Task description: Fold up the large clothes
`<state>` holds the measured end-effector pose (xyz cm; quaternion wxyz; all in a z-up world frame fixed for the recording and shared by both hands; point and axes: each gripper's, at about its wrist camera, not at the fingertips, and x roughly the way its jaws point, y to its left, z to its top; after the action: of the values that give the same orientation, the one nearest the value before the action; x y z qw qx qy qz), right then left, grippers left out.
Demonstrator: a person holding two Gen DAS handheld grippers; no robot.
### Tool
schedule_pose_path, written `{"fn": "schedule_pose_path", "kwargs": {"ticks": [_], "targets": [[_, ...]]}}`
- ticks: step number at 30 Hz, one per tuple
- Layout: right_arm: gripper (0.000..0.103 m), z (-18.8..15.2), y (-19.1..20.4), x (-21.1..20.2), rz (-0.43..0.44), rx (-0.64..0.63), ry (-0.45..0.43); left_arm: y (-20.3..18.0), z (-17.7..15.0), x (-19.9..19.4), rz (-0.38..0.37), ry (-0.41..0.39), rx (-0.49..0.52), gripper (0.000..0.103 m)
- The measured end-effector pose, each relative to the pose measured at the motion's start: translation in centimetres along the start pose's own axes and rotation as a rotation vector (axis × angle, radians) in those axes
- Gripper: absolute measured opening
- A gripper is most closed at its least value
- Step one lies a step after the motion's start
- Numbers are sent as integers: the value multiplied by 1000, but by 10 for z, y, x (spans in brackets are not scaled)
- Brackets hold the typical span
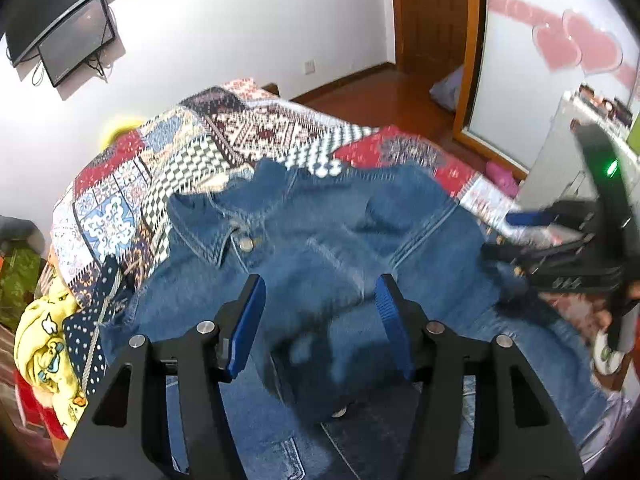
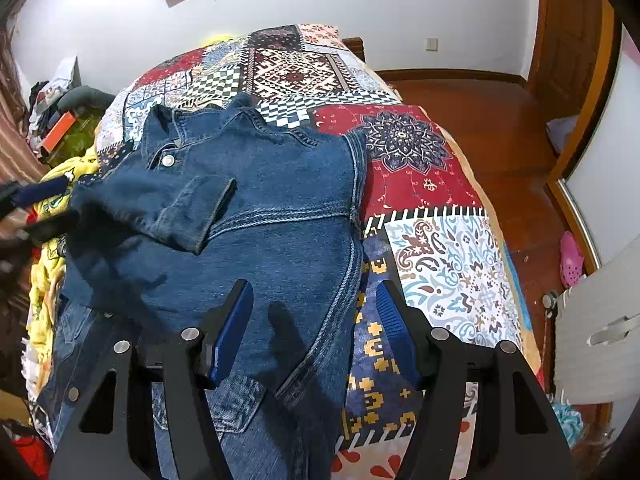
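Note:
A blue denim jacket [image 1: 320, 240] lies on a patchwork bed cover [image 1: 248, 128], collar toward the far wall, with both sleeves folded in over its body. In the right wrist view the jacket [image 2: 256, 216] has one sleeve cuff [image 2: 204, 212] lying across its chest. My left gripper [image 1: 320, 308] is open and empty, hovering just above the jacket's middle. My right gripper [image 2: 316, 312] is open and empty above the jacket's right edge. The right gripper also shows blurred at the right of the left wrist view [image 1: 520, 236], and the left gripper at the left edge of the right wrist view [image 2: 36, 208].
The patchwork bed cover [image 2: 432, 240] reaches the bed's right edge, with wooden floor [image 2: 480, 120] beyond. Yellow cartoon fabric [image 1: 48, 344] and other clothes lie piled at the bed's left side. A white cabinet [image 2: 596, 340] stands at the right. A monitor [image 1: 76, 40] hangs on the wall.

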<state>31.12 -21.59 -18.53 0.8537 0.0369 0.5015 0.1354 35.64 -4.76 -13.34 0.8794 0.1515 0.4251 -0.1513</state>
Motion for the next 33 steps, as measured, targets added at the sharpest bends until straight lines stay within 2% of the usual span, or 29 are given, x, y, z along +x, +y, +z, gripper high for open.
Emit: {"fn": "schedule_pose_path", "kwargs": {"ticks": [3,5,9,11,14,17,19,20,21,24,30,33], "targets": [[60,-1,-2,4,6,12,8,-7,10,2,-2,-8,36,68],[60,-2,-2,6,11,18,16,-16,9,15,-6,22,82,68],[60,-5,-2,6,18,17,23,-33,-4,58,16,126,152,68],[60,-6,-1,6,21,17,27,-36,-13,85,60,179,150,68],[60,-7,0,9,25,12,39,-33,-23,113,71,244,120,68],[60,-7,2,12,24,8,47,-33,-24,119,71,212,110,65],[60,-7,2,14,24,8,52,-36,-21,122,58,200,128,51],[60,-7,3,15,22,8,55,-40,-19,123,44,189,139,37],[60,-7,3,16,21,10,58,-41,-18,122,37,180,143,29],[60,-8,5,17,19,11,63,-33,-12,107,39,108,88,20],[63,-8,8,20,-2,-5,70,27,-10,45,-25,-3,-139,17],[63,-7,8,20,-12,-6,72,60,-17,12,-1,-50,-225,16]]}}
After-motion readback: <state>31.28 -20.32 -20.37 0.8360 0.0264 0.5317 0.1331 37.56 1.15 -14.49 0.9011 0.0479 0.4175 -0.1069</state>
